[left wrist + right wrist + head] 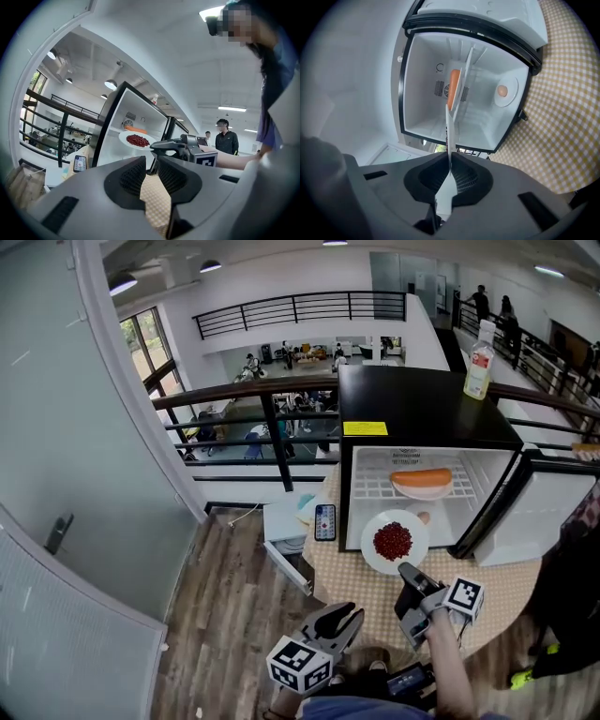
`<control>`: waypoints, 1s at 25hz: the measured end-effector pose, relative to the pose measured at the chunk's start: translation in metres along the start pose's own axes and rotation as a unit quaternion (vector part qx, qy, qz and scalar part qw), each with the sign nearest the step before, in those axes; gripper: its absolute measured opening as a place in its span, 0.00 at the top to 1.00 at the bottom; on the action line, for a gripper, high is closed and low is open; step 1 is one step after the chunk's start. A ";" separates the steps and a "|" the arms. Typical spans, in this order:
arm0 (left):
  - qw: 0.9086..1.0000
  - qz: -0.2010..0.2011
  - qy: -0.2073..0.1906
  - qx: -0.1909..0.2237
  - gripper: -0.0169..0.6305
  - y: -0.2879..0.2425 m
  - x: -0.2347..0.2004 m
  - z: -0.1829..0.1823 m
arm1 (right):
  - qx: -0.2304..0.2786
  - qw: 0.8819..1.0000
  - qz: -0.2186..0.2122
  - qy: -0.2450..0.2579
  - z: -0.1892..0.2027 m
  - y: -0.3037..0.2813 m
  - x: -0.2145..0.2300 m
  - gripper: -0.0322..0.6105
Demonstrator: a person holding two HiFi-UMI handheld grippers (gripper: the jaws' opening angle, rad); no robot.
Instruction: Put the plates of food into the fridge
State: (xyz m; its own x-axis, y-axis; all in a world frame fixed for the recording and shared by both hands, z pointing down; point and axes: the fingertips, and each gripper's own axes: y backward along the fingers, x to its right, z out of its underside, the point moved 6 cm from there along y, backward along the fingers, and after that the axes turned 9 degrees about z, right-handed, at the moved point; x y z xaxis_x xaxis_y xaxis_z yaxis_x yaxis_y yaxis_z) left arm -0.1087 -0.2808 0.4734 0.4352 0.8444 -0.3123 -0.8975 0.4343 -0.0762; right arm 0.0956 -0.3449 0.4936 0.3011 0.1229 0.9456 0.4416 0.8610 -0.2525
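Note:
A black mini fridge point(412, 404) stands open on the table. An orange food item on a plate point(422, 482) lies on its upper shelf, and it also shows in the right gripper view point(453, 89). A small plate with a round orange piece point(502, 91) rests on the fridge floor. My right gripper point(410, 572) is shut on the rim of a white plate of red beans point(395, 541), held just in front of the fridge opening. That plate appears edge-on between the jaws point(449, 140). My left gripper point(342, 615) hovers lower left, slightly open and empty point(151, 161).
The fridge door point(530, 512) swings out to the right. A phone point(325, 521) lies on the yellow checked tablecloth point(375, 592) left of the fridge. A bottle point(479, 360) stands on the fridge top. A railing point(272, 427) runs behind. A person in black point(226, 138) stands off to the side.

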 end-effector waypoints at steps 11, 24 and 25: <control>0.999 -0.041 0.000 0.014 0.83 -0.033 -0.017 -0.014 | -0.063 0.996 -0.025 -0.052 -0.042 -0.055 -0.013 0.91; 0.998 -0.061 0.006 0.010 0.83 -0.055 -0.031 -0.017 | -0.103 0.988 -0.027 -0.116 -0.055 -0.077 -0.005 0.91; 0.998 -0.060 0.006 0.009 0.83 -0.056 -0.031 -0.017 | -0.103 0.986 -0.031 -0.124 -0.057 -0.079 -0.006 0.91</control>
State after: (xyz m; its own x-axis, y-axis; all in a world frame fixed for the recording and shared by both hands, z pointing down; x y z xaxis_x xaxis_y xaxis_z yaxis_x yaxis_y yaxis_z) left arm -0.0731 -0.3367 0.4711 0.5391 0.7822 -0.3123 -0.8372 0.5383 -0.0971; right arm 0.1067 -0.4417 0.4962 0.0629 0.2117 0.9753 0.6224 0.7556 -0.2041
